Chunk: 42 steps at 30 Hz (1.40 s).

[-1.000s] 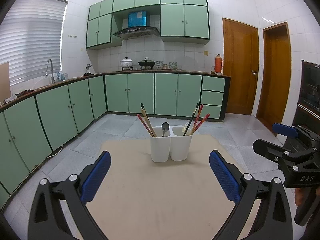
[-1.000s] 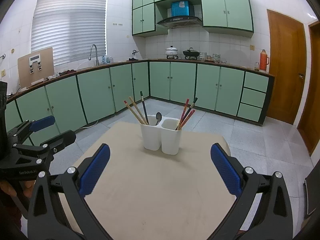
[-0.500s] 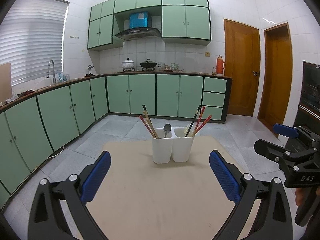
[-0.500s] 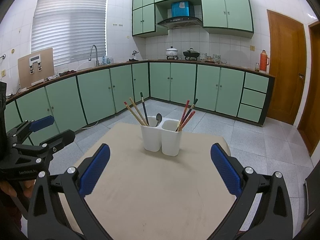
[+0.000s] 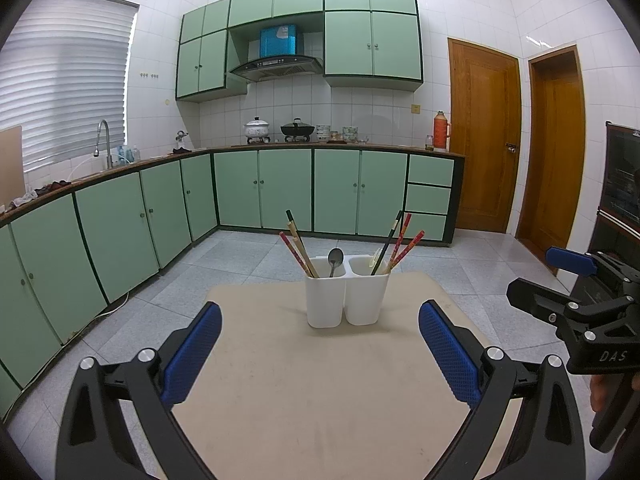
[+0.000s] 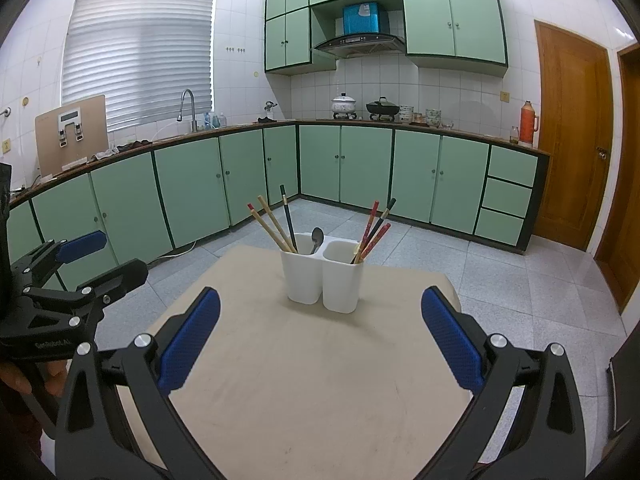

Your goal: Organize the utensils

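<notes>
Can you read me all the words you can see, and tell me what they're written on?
"DAS": on the black body of the right gripper, seen in the left wrist view.
"GenRobot.AI", small and hard to make out: on the left gripper, in the right wrist view.
Blue box above the range hood: its white label is too blurred to read.

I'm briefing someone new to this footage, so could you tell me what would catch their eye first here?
First, the white holder standing mid-table, chopsticks and a spoon in its left compartment and more chopsticks in its right. Next, the left tool and right tool, both open and empty, short of the holder. Behind, green cabinets line the kitchen walls.
</notes>
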Available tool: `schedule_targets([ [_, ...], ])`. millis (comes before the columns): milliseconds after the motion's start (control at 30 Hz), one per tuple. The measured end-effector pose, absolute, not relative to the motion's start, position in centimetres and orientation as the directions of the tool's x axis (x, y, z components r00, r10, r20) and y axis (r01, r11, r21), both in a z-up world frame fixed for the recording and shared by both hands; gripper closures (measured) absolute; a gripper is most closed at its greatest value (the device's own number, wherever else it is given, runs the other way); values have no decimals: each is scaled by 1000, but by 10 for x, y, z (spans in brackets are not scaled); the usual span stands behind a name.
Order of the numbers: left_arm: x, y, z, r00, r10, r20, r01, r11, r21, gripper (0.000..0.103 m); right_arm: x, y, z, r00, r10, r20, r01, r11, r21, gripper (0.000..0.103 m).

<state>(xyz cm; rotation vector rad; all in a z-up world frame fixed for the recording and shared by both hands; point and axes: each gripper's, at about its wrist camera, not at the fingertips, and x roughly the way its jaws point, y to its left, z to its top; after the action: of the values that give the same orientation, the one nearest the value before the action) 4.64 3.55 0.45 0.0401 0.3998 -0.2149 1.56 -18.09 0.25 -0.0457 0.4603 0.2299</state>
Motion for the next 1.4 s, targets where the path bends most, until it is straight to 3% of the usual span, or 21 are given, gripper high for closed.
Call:
schedule_targets([
  [1400,48,37,2,896,-199,-396,215,977,-6,6,16,-180,2,869,210,-448,-231,973,8,5],
])
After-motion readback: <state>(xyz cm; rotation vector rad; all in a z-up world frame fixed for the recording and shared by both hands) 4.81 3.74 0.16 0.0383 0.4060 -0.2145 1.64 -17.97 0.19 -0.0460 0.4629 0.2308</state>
